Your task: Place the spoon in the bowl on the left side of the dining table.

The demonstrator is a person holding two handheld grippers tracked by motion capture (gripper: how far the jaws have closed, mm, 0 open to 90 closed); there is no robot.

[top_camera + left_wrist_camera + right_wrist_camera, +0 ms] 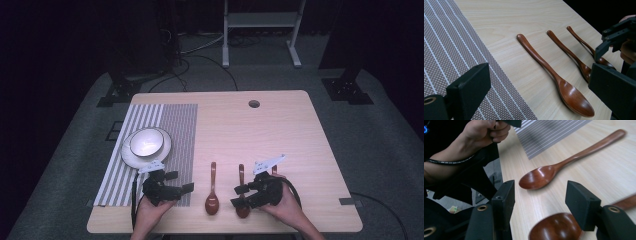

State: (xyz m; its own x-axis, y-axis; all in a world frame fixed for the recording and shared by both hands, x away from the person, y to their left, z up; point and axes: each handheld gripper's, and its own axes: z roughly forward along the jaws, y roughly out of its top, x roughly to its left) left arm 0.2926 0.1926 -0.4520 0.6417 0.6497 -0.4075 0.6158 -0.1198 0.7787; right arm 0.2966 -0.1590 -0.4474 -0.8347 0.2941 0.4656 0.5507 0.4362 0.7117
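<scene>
The left gripper (pixel 181 181) is hovering with jaws spread over the striped mat's (pixel 177 125) near edge. The right gripper (pixel 240 196) is hanging with jaws spread above the middle spoon's (pixel 242 192) bowl. The smooth, glossy wooden left spoon (pixel 212 192) is lying on bare table (pixel 280 130) between them.

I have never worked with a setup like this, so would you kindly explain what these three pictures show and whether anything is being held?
A person sits at a wooden table holding a black two-jaw tool in each hand. The high view looks down from above; the other two come from cameras riding on each tool.

The left hand-held gripper hovers by a striped placemat, jaws open. The right hand-held gripper sits open over a wooden spoon, its jaws either side of the bowl end, not closed.

Three wooden spoons lie side by side: the leftmost, that middle one, and a third. A white bowl rests on a plate.

Nothing is held.
</scene>
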